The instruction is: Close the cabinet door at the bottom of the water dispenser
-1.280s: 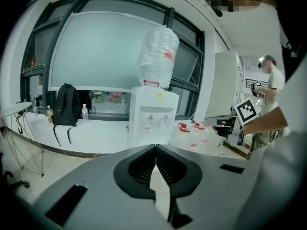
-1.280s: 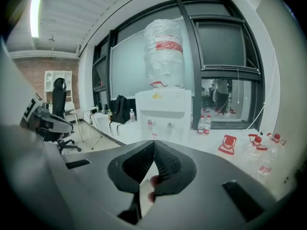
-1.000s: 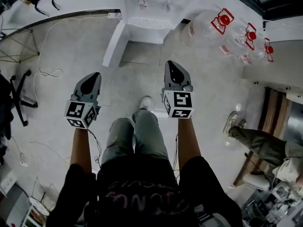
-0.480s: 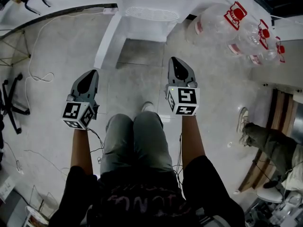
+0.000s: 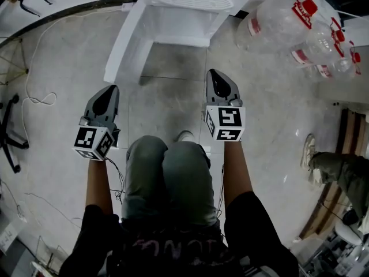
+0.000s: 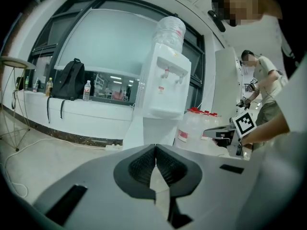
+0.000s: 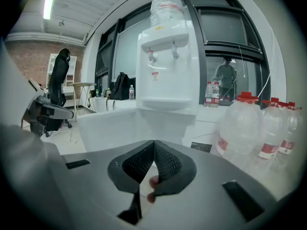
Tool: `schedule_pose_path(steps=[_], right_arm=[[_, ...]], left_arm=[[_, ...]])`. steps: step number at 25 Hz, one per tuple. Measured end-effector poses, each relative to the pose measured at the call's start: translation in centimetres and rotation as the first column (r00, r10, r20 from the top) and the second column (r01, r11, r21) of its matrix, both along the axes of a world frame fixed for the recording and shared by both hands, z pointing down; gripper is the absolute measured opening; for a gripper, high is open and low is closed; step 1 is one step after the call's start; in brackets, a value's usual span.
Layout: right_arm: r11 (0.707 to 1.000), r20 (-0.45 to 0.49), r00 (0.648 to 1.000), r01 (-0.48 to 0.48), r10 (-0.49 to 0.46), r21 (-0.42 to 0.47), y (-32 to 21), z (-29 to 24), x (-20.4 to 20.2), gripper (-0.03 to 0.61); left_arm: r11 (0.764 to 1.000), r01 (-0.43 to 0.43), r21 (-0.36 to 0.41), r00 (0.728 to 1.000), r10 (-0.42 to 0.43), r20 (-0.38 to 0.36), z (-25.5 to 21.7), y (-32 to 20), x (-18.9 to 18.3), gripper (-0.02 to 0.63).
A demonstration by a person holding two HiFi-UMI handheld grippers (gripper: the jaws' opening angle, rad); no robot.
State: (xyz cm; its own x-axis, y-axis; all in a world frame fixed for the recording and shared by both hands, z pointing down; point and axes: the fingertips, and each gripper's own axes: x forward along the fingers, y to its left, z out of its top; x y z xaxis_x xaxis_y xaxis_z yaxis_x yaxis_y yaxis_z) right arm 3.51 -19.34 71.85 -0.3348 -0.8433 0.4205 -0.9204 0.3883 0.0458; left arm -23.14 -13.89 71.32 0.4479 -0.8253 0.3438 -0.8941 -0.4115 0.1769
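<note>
The white water dispenser (image 5: pixel 184 7) stands at the top of the head view. Its white bottom cabinet door (image 5: pixel 125 42) hangs open, swung out toward the left. My left gripper (image 5: pixel 108 92) is shut and empty, held over the floor below and left of the door's free edge. My right gripper (image 5: pixel 217 77) is also shut and empty, in front of the dispenser's right side. In the left gripper view the dispenser (image 6: pixel 164 87) rises beyond the shut left gripper (image 6: pixel 155 150). The right gripper view shows the dispenser (image 7: pixel 168 66) and the open door (image 7: pixel 108 128) ahead of the right gripper (image 7: pixel 154 145).
Several large water bottles with red caps (image 5: pixel 282 19) lie right of the dispenser. A white cable (image 5: pixel 34 85) trails across the floor at left, near an office chair base (image 5: pixel 8 134). Another person's legs (image 5: pixel 340 175) show at right. My own knees (image 5: pixel 167 172) fill the lower middle.
Both grippers and the head camera have sunk toward the floor. The dispenser and its open door look larger and have slid toward the top edge. My knees have bent further.
</note>
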Motion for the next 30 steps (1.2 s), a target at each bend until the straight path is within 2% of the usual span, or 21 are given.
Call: schedule_pose_path(steps=[3, 6, 11, 12, 14, 15, 23, 30], right_arm=[[1.000, 0.002, 1.000, -0.008, 0.008, 0.004, 0.5, 2.6, -0.1, 0.012], [1.000, 0.012, 1.000, -0.028, 0.028, 0.005, 1.0, 4.7, -0.1, 0.012], [0.999, 0.017, 0.999, -0.028, 0.028, 0.024, 1.9, 6.1, -1.0, 0.012], [0.999, 0.016, 0.999, -0.030, 0.030, 0.027, 2.1, 6.3, -1.0, 0.012], [0.999, 0.019, 0.999, -0.035, 0.035, 0.025, 2.4, 6.7, -0.8, 0.012], [0.999, 0.018, 0.999, -0.037, 0.036, 0.021, 2.5, 7.0, -0.6, 0.012], [0.999, 0.012, 0.999, -0.052, 0.052, 0.000, 3.0, 9.3, 1.7, 0.012], [0.997, 0.007, 0.997, -0.076, 0.076, -0.002, 2.7, 10.2, 3.8, 0.012]], left_arm=[[1.000, -0.012, 0.018, 1.000, 0.012, 0.017, 2.1, 0.6, -0.4, 0.015], [1.000, 0.022, 0.018, 1.000, -0.022, 0.015, 4.2, 1.2, -1.6, 0.015], [1.000, 0.019, 0.020, 1.000, -0.019, 0.022, 6.3, 1.5, -3.6, 0.017], [1.000, 0.011, 0.018, 1.000, -0.012, 0.022, 6.7, 1.4, -3.9, 0.022], [1.000, -0.026, 0.007, 0.999, 0.026, 0.018, 7.5, 1.0, -4.0, 0.120], [0.999, -0.049, 0.002, 0.999, 0.049, 0.021, 7.8, 0.7, -3.9, 0.143], [0.987, -0.158, -0.026, 0.986, 0.159, 0.054, 9.8, -1.7, -2.6, 0.163], [0.981, -0.195, -0.011, 0.980, 0.195, 0.038, 9.7, -1.3, -0.4, 0.161]])
